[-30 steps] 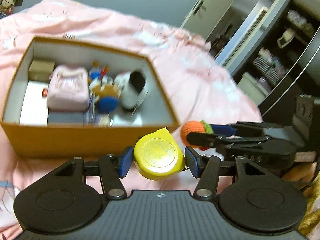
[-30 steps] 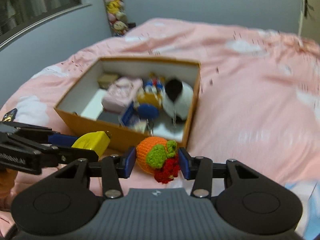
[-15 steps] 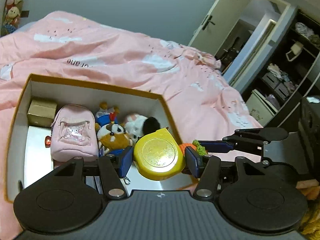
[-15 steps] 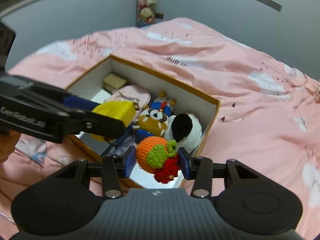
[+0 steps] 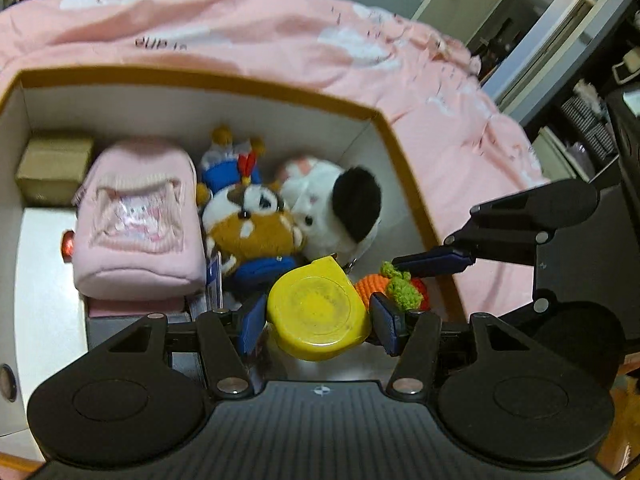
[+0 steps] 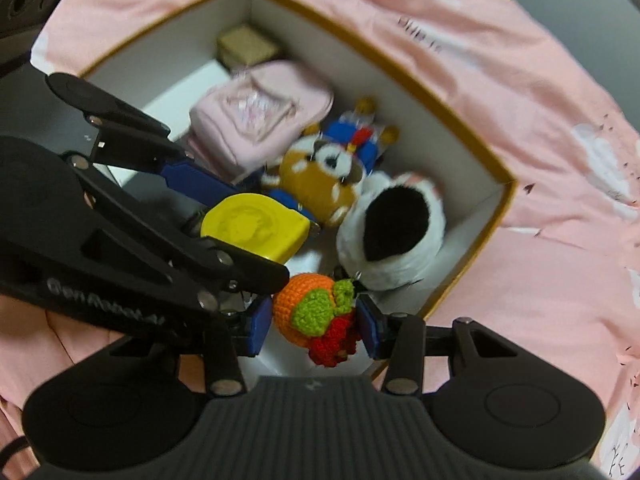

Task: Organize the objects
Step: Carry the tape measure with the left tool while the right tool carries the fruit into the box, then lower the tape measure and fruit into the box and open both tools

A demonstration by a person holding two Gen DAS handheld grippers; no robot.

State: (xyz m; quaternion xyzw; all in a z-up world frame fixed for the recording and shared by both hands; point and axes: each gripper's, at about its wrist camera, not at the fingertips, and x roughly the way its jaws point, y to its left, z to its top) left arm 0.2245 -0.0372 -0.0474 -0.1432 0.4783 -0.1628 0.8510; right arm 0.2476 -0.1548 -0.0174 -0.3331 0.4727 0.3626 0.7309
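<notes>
Setting: bedroom, a bed [image 5: 248,36] under a pink quilt, with an open doorway and dark shelving off toward its right-hand side.
Left tool [image 5: 318,320]: pinching a yellow tape measure [image 5: 318,314] by its two sides, blue pads tight against the case, pointed steeply down over the box's near right corner.
Right tool [image 6: 314,322]: pinching a crocheted orange toy [image 6: 310,308] with a green leaf and red trim; pads press on both flanks, also angled steeply down.
Tools together: very close, the left one crossing just ahead of the right in the right wrist view; tape measure and crochet toy nearly touching.
Box [image 5: 394,148]: orange-rimmed cardboard with white walls, sitting on the quilt, open at the top.
Box contents: black-and-white plush [image 5: 340,208] by the right wall, brown-and-white plush [image 5: 252,228] beside it, blue toy figure [image 5: 230,164] behind, pink pouch [image 5: 138,220] left of them, small brown carton [image 5: 54,166] in the far left corner.
Free floor: a bare white patch in the near right corner, directly under both held items.
Step in hand: carrying both pieces into the box; neither is set down yet.
Next move, as I judge it: lower onto the bare patch, spread one tool at a time, and lift clear without the tools knocking together or nudging the plush.
</notes>
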